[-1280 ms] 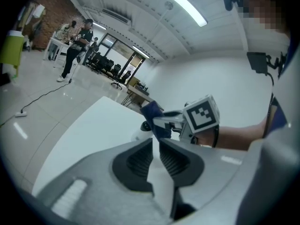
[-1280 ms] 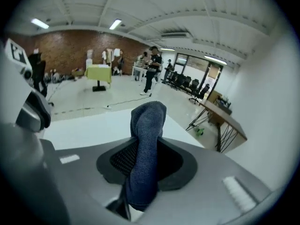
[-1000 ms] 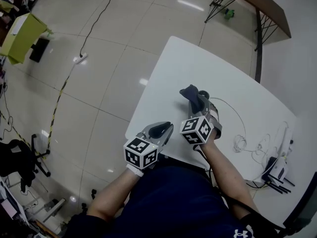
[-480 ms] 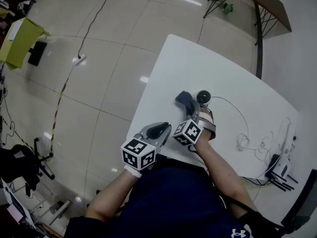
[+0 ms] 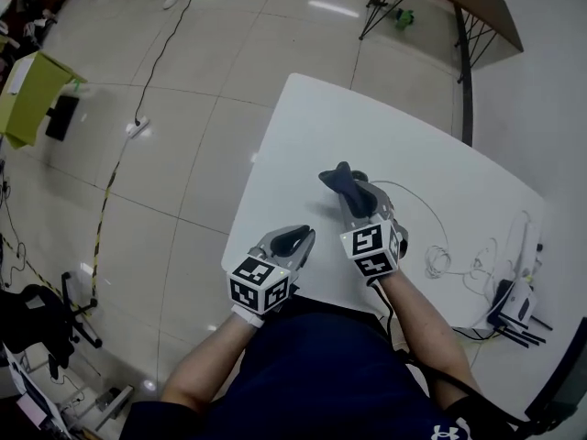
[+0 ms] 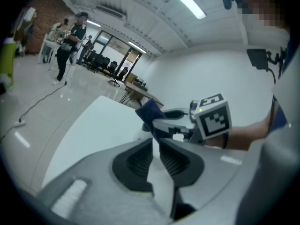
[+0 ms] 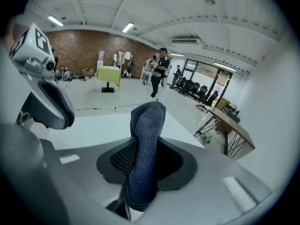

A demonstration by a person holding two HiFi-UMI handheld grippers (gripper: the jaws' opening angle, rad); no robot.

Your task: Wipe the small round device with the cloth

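Half a second back the small round device [image 6: 140, 130] sat bare on the table with the cloth [image 5: 343, 181] just to its left. The cloth has since swung over it, and the marker cube on the right gripper [image 5: 360, 204] has rolled to show other faces. The left gripper [image 5: 295, 239] has hardly shifted.

In the head view the device is now almost wholly covered. It lies under the bunched dark blue cloth, directly ahead of the right gripper's tips, where the white cable [image 5: 431, 211] begins. In the left gripper view only a small piece of it peeps out beneath the cloth's lower edge, and whether cloth and device touch cannot be told.

The right gripper's jaws are clamped on the cloth. In its own view the fabric stands up between the two black pads as a thick fold and rises past their tips.

The cable arcs away to the right and ends in a loose coil on the white table [image 5: 303, 136].

The left gripper sits near the table's near edge, well to the left of the cloth. Its jaws are pressed together with nothing between them.

More white gear and cables [image 5: 514, 305] lie at the table's right corner. Around the table is a tiled floor [image 5: 183, 172].
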